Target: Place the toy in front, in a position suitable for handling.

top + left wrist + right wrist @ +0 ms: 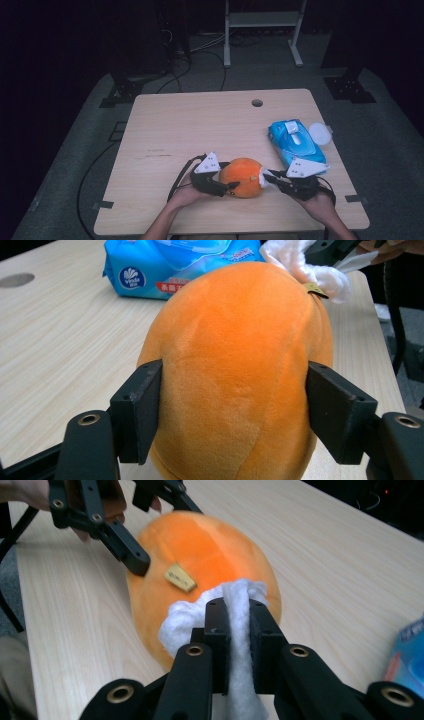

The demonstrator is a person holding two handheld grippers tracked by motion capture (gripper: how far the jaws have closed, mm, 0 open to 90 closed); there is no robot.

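An orange plush toy (pixel 242 177) lies on the wooden table (pixel 200 125) near its front edge. My left gripper (pixel 225 178) is shut on it from the left, one jaw pressed into each side (pixel 235 385). A small yellow tag (pixel 180 577) sits on the plush. My right gripper (pixel 271 178) is shut on a white wipe (pixel 190 620), whose free end rests against the right end of the plush (pixel 200 555). In the left gripper view the wipe (pixel 300 265) shows bunched at the far top of the toy (pixel 235 340).
A blue pack of wet wipes (pixel 295 142) lies at the right of the table, with a round white lid (pixel 320 133) beside it. A cable hole (pixel 257 103) is at the far middle. Cables and a metal stand are on the floor beyond.
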